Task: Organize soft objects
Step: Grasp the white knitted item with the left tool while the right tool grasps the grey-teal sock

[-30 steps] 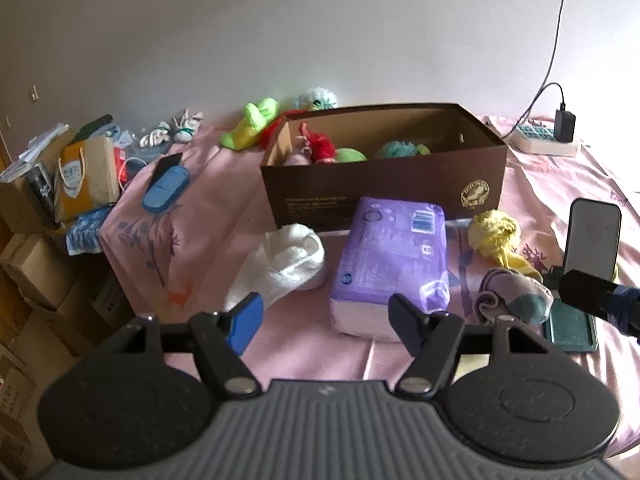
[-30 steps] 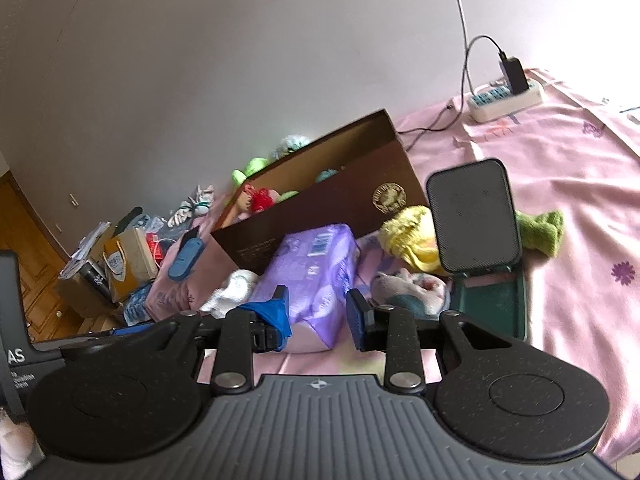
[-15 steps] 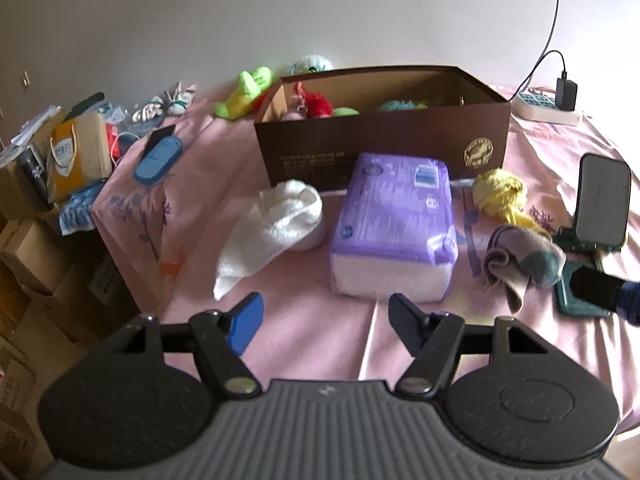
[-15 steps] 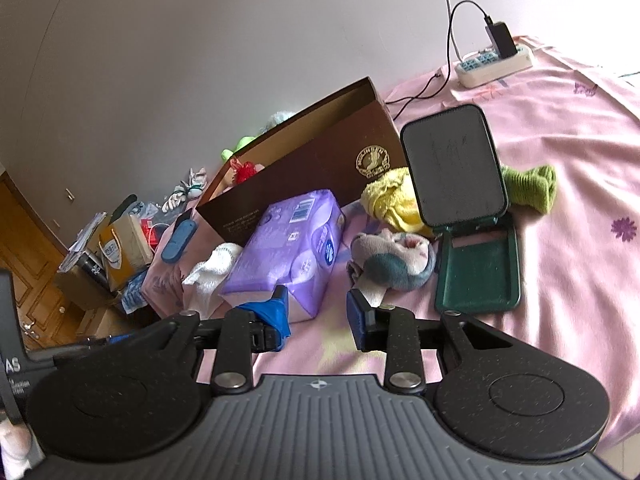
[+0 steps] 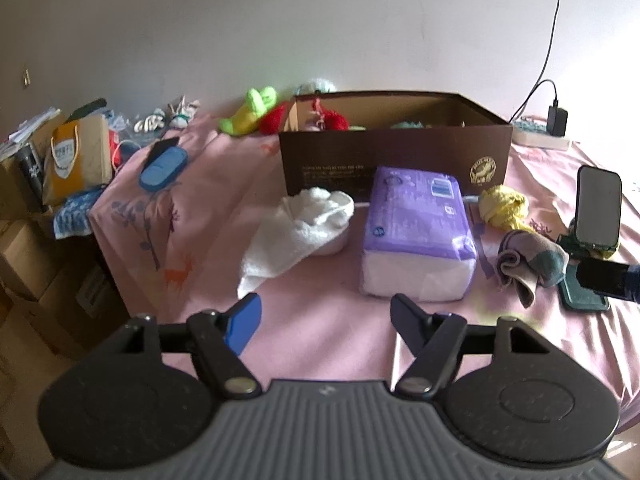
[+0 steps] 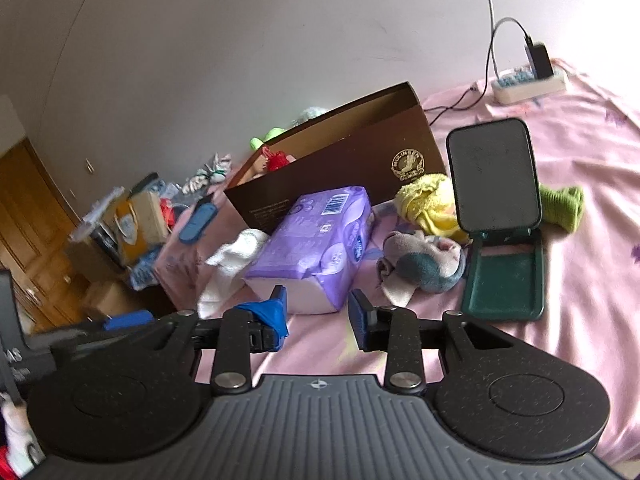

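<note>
Left hand-held gripper gaping wide, empty, facing purple tissue pack; right hand-held gripper part-open, empty, near grey-teal sock.

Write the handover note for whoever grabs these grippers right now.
Left hand-held gripper: open, empty, short of the purple tissue pack.
Right hand-held gripper: open, empty.
Brown box already holds a few plush toys.
Still out on the pink sheet: white sock, yellow sock, grey-teal sock, green sock, tissue pack.
</note>
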The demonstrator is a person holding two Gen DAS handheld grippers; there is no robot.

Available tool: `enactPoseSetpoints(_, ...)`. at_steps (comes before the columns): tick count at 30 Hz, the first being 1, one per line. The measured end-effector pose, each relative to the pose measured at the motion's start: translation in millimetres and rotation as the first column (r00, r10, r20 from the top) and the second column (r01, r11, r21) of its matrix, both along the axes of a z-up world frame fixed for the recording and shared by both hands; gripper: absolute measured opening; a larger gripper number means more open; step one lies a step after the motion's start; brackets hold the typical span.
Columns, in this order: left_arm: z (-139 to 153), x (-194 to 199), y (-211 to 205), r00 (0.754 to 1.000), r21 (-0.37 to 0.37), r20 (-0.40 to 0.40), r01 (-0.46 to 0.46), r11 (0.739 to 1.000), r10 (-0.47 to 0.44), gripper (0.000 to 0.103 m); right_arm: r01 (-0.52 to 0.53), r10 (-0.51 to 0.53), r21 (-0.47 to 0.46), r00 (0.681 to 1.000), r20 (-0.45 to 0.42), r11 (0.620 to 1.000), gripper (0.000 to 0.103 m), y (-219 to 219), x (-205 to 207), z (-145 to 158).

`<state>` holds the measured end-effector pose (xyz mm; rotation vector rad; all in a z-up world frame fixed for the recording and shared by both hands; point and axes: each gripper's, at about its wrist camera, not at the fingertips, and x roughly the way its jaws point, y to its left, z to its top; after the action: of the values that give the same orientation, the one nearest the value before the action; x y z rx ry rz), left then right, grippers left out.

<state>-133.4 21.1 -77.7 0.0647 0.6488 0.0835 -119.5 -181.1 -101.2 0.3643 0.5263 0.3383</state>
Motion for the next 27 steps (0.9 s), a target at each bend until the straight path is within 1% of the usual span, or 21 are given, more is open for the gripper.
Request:
enactPoseSetpoints(4,-3,8,9,1.000,0.008,0.020,0.017,1.000,-0.017,0.075,0.004,-0.004,-0.026,1.000,-0.007,1.000,0.017,1,10,-7)
enactPoseSetpoints(6,-2,14,14,0.999,-0.003,0.037,0.026,1.000,-0.026,0.076,-0.001,0.001,-0.041,1.000,-0.011,0.999,0.017,2,16,-11)
enactPoseSetpoints(9,-2,26,23,0.998,-0.049,0.056,0.044,0.998,-0.041,0.084,-0.007,0.007,-0.048,1.000,-0.004,0.999,0.018,2,22,-13)
enactPoseSetpoints(10,-2,30,25,0.997,-0.065,0.063,0.051,0.997,-0.047,0.090,-0.021,0.021,-0.057,1.000,0.006,0.998,0.018,3,30,-14)
enactPoseSetpoints(12,0,40,29,0.995,-0.105,0.085,0.069,0.992,-0.060,0.090,-0.038,0.039,-0.072,0.999,0.018,0.997,0.018,5,39,-14)
enactPoseSetpoints(14,1,52,32,0.993,-0.137,0.091,0.084,0.987,-0.072,0.091,-0.047,0.050,-0.082,0.998,0.025,0.995,0.018,7,44,-13)
enactPoseSetpoints(15,0,60,34,0.993,-0.151,0.090,0.083,0.985,-0.071,0.091,-0.071,0.075,-0.111,0.996,0.037,0.991,0.018,11,55,-13)
enactPoseSetpoints(18,-5,86,40,0.997,-0.191,0.062,0.064,0.979,-0.053,0.091,-0.097,0.102,-0.146,0.994,0.032,0.985,0.018,17,71,-11)
enactPoseSetpoints(22,-13,122,53,1.000,-0.257,-0.004,0.021,0.966,-0.022,0.092,-0.125,0.127,-0.184,0.992,-0.001,0.975,0.019,20,88,-8)
enactPoseSetpoints(24,-15,136,56,0.999,-0.266,-0.036,0.003,0.964,-0.013,0.092,-0.146,0.143,-0.205,0.989,-0.031,0.968,0.019,20,94,-6)
enactPoseSetpoints(27,-18,153,57,0.996,-0.247,-0.085,-0.008,0.969,-0.013,0.092,-0.165,0.153,-0.249,0.986,-0.068,0.954,0.019,23,100,2)
